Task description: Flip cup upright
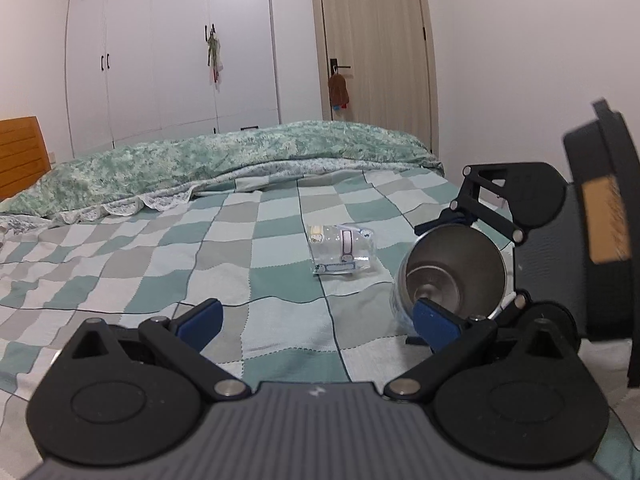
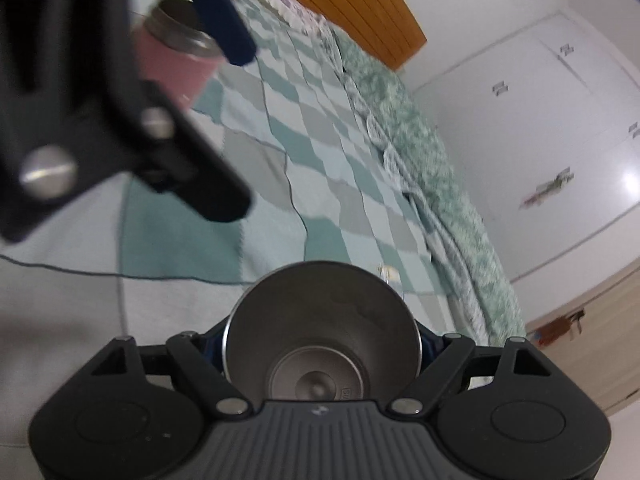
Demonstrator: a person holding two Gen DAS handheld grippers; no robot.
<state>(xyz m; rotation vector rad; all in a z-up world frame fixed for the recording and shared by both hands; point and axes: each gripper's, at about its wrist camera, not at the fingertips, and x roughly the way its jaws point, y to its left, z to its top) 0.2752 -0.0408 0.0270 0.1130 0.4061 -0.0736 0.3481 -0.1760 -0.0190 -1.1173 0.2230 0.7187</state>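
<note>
My right gripper [image 2: 322,344] is shut on a steel cup [image 2: 322,344], whose open mouth faces the right wrist camera. In the left wrist view the same cup [image 1: 454,270] is held tilted on its side just above the checked bedspread [image 1: 240,248], with the right gripper's fingers [image 1: 486,216] above and below it. My left gripper [image 1: 316,320] is open and empty, its right blue pad [image 1: 434,322] in front of the cup's rim. A pink cup with a steel rim [image 2: 176,56] shows at the upper left of the right wrist view, beside the left gripper's blue pad [image 2: 224,28].
A clear glass cup with printed labels [image 1: 342,250] lies on its side on the bedspread, left of the steel cup. A green quilt [image 1: 240,156] is bunched along the bed's far side. A wooden headboard [image 2: 352,4], white wardrobes [image 1: 168,52] and a door [image 1: 372,40] stand beyond.
</note>
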